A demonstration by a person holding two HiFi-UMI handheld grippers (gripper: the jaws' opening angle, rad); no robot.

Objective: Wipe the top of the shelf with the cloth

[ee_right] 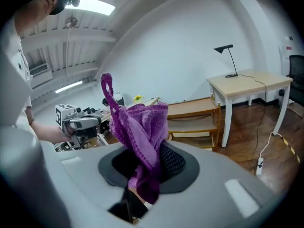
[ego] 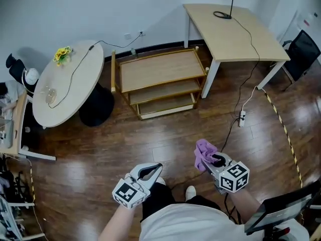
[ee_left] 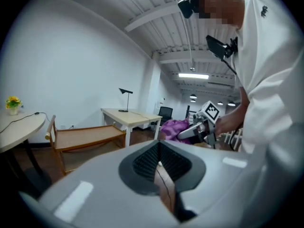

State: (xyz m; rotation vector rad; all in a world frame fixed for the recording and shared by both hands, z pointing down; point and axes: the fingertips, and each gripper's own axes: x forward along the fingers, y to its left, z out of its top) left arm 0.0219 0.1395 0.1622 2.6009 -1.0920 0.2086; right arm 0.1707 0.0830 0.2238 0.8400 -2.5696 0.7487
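Cloth (ego: 204, 152) is what matters here. It is purple and bunched, pinched in the right claw (ego: 209, 160) with a loose fold standing up above the jaws. By my reading the step in hand is the carry. The person (ego: 185, 220) stands on the wood floor (ego: 100, 149), well apart from the wooden shelf (ego: 159, 69). The shelf's top board lies bare, and it sits between the round surface (ego: 65, 84) and the pale oblong surface (ego: 235, 29). No wiping has begun. The left claw (ego: 152, 171) is held low just in front of the person, its jaws drawn together with nothing in them.

Next, I'd say, the person must walk up to the shelf and lower the right claw until the free part of the cloth lies flat on the top board. Then it can be swept across. The grip seems to be on only a small part of the cloth, so too light a press might drag just a corner.

Only the head view shows the stretch of floor between person and shelf. The right gripper view adds how the cloth sits, caught deep between the jaws and spilling out below them. The left gripper view gives the shelf side-on, and shows the cloth-bearing claw from the side.
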